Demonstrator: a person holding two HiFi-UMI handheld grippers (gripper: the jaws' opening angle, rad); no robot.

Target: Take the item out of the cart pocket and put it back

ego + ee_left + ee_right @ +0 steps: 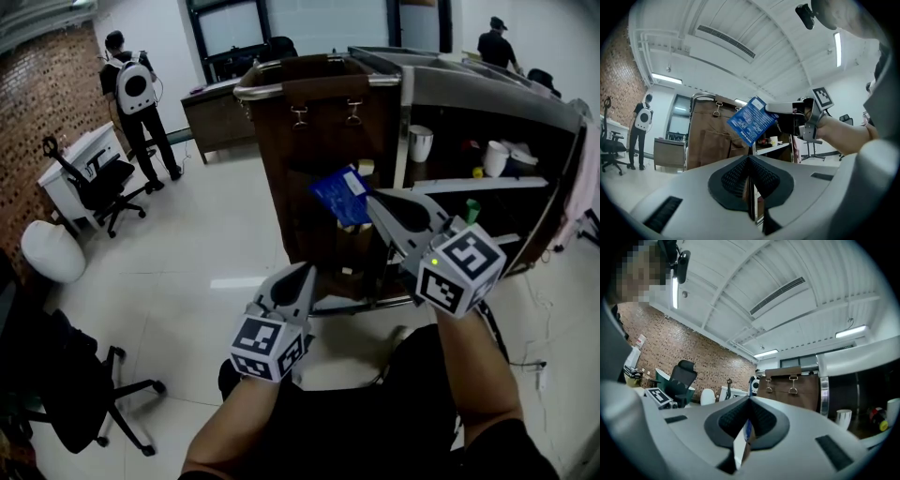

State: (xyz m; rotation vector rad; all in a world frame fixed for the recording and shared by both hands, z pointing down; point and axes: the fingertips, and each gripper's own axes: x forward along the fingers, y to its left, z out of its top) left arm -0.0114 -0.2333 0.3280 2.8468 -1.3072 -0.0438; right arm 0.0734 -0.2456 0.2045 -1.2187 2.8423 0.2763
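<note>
Left tool [302,274] hangs low, jaws together and empty; it could steady the brown cart pocket [314,131]. The blue packet [340,195] is clamped by one edge in the right tool [372,203], in front of the pocket. Its free corner should probably enter the opening first.

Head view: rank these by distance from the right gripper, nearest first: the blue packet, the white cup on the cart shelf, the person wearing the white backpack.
1. Blue packet, clamped in the right gripper.
2. White cup, inside the cart, just beyond.
3. Person with white backpack, far left across the room.
</note>
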